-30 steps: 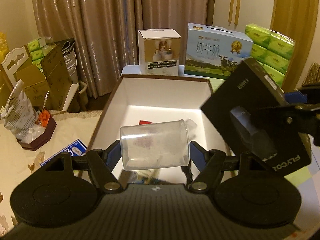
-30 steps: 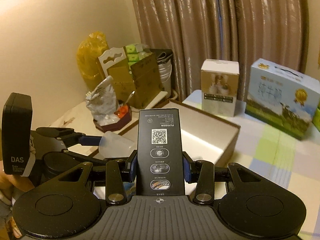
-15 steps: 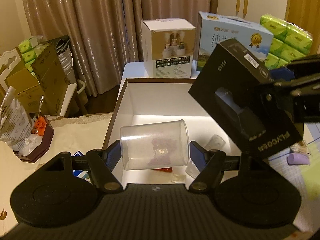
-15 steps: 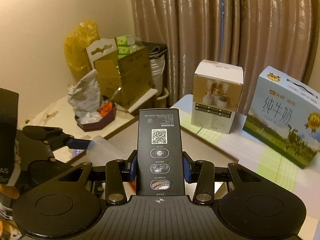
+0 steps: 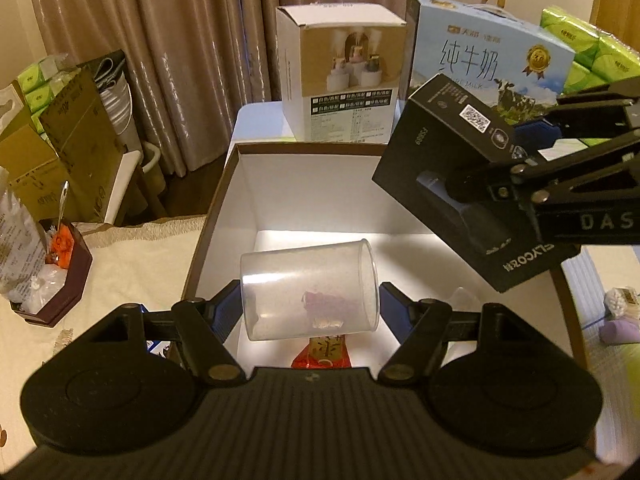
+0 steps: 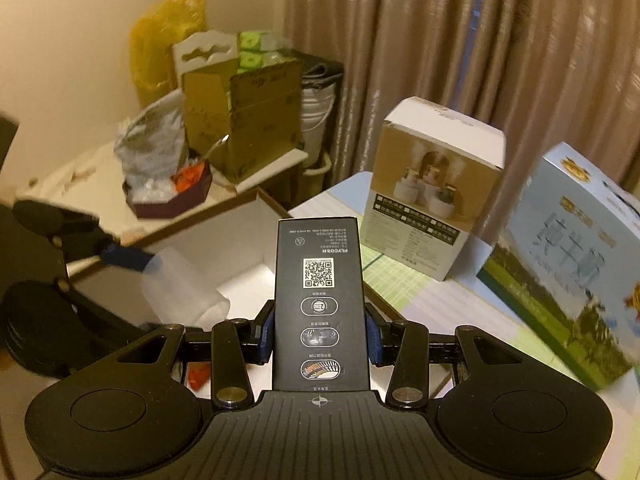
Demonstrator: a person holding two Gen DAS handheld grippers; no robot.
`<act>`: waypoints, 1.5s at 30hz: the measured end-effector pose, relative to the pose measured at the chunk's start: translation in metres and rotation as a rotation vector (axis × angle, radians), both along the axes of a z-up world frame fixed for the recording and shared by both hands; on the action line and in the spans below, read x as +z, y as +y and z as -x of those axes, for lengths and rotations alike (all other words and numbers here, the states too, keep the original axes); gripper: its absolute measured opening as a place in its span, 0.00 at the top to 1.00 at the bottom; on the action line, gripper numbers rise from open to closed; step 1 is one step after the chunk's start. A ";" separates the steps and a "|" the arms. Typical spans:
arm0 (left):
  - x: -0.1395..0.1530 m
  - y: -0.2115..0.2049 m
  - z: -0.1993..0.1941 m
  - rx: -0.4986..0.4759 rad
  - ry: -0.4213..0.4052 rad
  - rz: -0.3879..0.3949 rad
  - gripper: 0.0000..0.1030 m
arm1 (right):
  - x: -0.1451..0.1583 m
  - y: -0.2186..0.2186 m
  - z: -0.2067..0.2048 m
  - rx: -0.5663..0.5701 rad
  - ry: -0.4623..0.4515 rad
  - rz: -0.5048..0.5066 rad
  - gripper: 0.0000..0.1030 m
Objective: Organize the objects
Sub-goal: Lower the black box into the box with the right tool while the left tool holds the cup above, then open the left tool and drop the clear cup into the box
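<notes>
Left gripper (image 5: 310,306) pinching clear cup (image 5: 310,290), right gripper (image 6: 319,336) clamping black box (image 6: 319,304), both above open carton (image 5: 320,208).

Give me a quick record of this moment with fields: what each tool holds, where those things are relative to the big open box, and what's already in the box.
left tool: shut on clear plastic cup, held on its side
right tool: shut on black product box
open cardboard box: brown outside, white inside, lid off
cup position: held over the box's near end
black box position: held at the box's right side, tilted
already inside: red packet
behind the box: white carton, blue milk carton
</notes>
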State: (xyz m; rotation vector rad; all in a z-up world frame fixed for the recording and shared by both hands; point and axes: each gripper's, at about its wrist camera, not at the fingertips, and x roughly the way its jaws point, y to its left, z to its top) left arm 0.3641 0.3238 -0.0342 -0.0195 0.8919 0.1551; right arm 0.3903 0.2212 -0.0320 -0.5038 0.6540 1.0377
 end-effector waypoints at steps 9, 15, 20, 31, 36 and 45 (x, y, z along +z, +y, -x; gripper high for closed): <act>-0.014 0.005 -0.013 0.004 0.032 0.003 0.33 | -0.024 0.007 -0.013 0.012 0.023 0.033 0.61; -0.019 0.003 -0.015 0.000 0.043 0.001 0.33 | -0.025 -0.002 -0.021 -0.031 0.075 0.028 0.61; -0.020 0.000 -0.017 -0.011 0.046 -0.003 0.33 | -0.023 -0.013 -0.020 -0.049 0.111 0.013 0.60; -0.018 -0.010 -0.017 -0.054 0.038 -0.019 0.23 | -0.023 -0.026 -0.012 -0.062 0.134 0.014 0.50; -0.014 -0.005 -0.012 -0.036 0.042 -0.006 0.23 | -0.022 -0.030 -0.006 -0.062 0.139 0.010 0.47; 0.001 -0.004 0.002 -0.016 0.038 -0.001 0.23 | -0.017 -0.040 0.007 -0.069 0.147 -0.009 0.43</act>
